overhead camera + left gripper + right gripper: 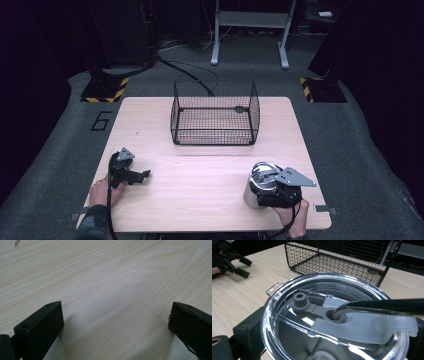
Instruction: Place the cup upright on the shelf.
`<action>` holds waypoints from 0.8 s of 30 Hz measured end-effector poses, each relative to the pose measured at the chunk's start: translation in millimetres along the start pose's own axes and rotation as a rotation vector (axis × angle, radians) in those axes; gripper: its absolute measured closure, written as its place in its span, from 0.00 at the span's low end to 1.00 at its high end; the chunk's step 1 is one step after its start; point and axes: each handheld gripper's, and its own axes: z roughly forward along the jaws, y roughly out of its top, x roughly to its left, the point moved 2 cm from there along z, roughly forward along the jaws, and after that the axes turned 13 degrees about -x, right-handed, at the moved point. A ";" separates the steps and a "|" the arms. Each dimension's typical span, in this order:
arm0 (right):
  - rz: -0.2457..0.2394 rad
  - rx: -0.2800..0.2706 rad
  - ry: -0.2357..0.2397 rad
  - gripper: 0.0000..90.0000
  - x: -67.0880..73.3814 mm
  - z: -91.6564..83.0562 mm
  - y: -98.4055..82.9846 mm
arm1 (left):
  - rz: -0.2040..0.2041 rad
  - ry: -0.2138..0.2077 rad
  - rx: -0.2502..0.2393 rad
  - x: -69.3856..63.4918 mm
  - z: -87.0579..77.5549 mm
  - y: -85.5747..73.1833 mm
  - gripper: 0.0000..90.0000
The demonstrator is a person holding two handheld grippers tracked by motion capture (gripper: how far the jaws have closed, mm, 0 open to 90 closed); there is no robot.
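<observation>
Your right gripper (260,192) has its jaws clamped round the steel tumbler (252,197), w/ clear lid (337,315) on, standing upright at the table's (200,175) front right, well short of the wire basket (215,114) at the far middle. Your left gripper (145,176) rests on the table front left, jaws wide apart w/ nothing between them.

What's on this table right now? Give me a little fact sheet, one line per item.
table: light wood
wire basket: black mesh, far middle of the table
steel cup: near right, upright, clear lid on
straw: metal, through the lid's hole
right claw: around the cup, one jaw at each side
left claw: near left, jaws apart, holding nothing
</observation>
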 end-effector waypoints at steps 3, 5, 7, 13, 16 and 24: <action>0.002 0.002 0.000 0.04 -0.5 0.3 0.2 | 0.001 0.001 0.002 0.0 -0.1 0.0 0.00; 0.002 0.004 0.001 0.04 -1.0 0.4 0.4 | 0.001 0.001 0.002 0.0 -0.1 0.1 0.00; 0.001 0.002 -0.001 0.04 -1.7 1.0 0.5 | 0.000 0.000 0.000 0.0 0.0 0.0 0.00; -0.001 0.010 0.002 0.04 -2.9 2.3 3.1 | 0.000 -0.002 0.000 0.2 0.1 0.0 0.00; -0.005 0.009 -0.001 0.04 -2.0 2.9 6.8 | 0.003 -0.003 0.002 0.4 -0.1 0.0 0.00; -0.021 0.011 0.004 0.04 -2.6 5.3 16.6 | 0.002 -0.002 0.001 0.3 0.0 0.0 0.00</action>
